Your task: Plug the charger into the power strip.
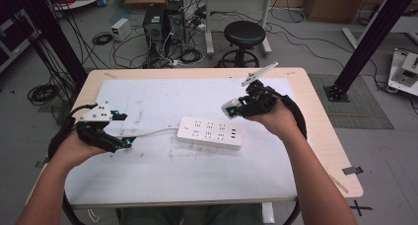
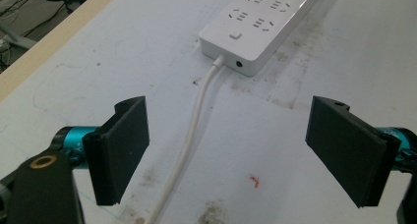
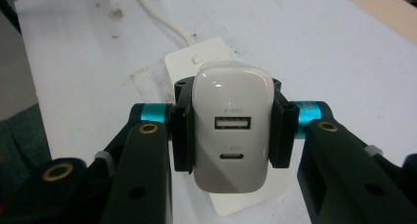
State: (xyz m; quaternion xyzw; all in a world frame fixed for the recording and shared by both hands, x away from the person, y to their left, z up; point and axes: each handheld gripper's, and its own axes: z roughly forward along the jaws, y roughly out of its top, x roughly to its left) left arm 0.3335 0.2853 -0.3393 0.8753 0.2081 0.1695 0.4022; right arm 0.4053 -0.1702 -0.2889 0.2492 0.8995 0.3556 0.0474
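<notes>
A white power strip (image 1: 210, 132) lies flat near the middle of the table, its white cord (image 1: 150, 132) running left. My right gripper (image 1: 231, 108) hangs above the strip's right end, shut on a white USB charger (image 3: 232, 126) whose two ports face the camera. The power strip (image 3: 196, 59) shows behind and below the charger. My left gripper (image 1: 127, 142) rests low at the left, over the cord. In the left gripper view its jaws stand wide apart on either side of the cord (image 2: 189, 135), gripper (image 2: 231, 155) open, with the strip's switch end (image 2: 255, 25) ahead.
A pale, stained mat (image 1: 172, 170) covers most of the wooden table (image 1: 323, 136). Beyond the far edge stand a black stool (image 1: 244, 35), computer towers and tangled floor cables. Black frame posts rise at both sides.
</notes>
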